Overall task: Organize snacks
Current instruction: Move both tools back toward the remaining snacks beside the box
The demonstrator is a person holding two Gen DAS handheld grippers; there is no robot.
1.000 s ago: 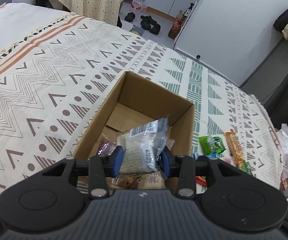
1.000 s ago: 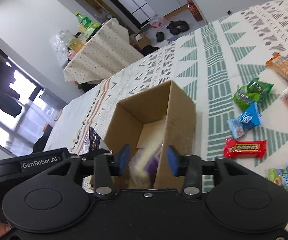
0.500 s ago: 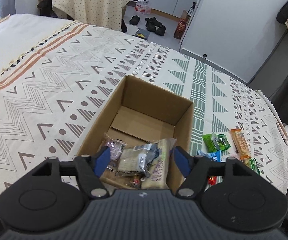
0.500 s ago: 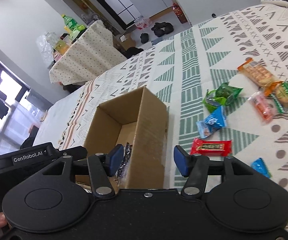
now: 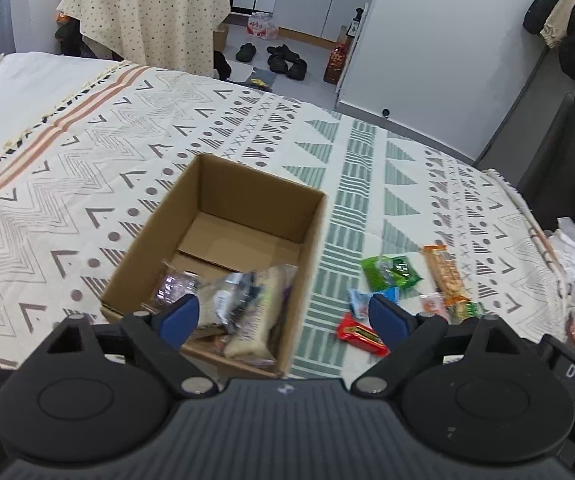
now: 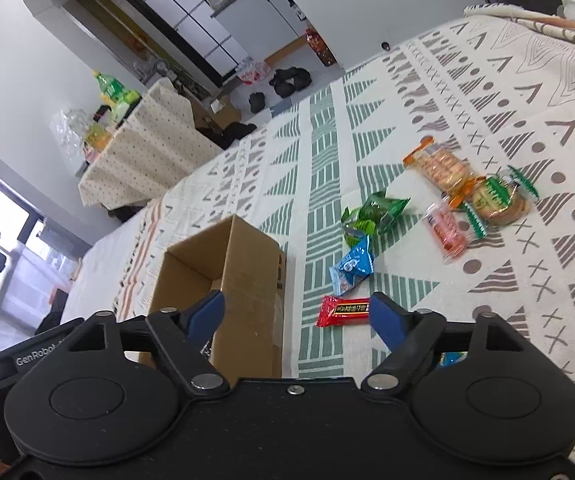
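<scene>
The left gripper [image 5: 283, 318] hangs above the near end of the box [image 5: 247, 184], its blue pads spread wide with nothing between them; its jaws have just been opening. The right gripper [image 6: 297, 314] is likewise wide and empty, its jaws also just opened, one pad over the box's near corner and the other over the blanket [image 6: 487, 92].

The box stands open on the patterned blanket. In its near end lie several packets: a pale long bar [image 5: 255, 316], a clear wrapper [image 5: 231, 292] with dark print on top of it, and a purplish clear packet [image 5: 175, 284] to the left. The far half of the box floor is bare cardboard.

The rest of the snacks lie loose on the blanket, to the right of the box:
- a red bar [image 6: 343, 310], nearest the box, just beside the right gripper's pad
- a blue packet [image 6: 351, 266], just beyond the red bar
- a green packet [image 6: 371, 216], touching the blue one's far end
- an orange cracker pack [image 6: 439, 166], farther right
- a pink packet [image 6: 445, 230], near the cracker pack
- a round biscuit pack [image 6: 499, 200] in green-edged wrap, touching the cracker pack's end

A scrap of another blue wrapper shows under the right gripper's finger. Beyond the bed stand a cloth-covered table [image 5: 147, 20] and shoes [image 5: 279, 60] on the floor.
</scene>
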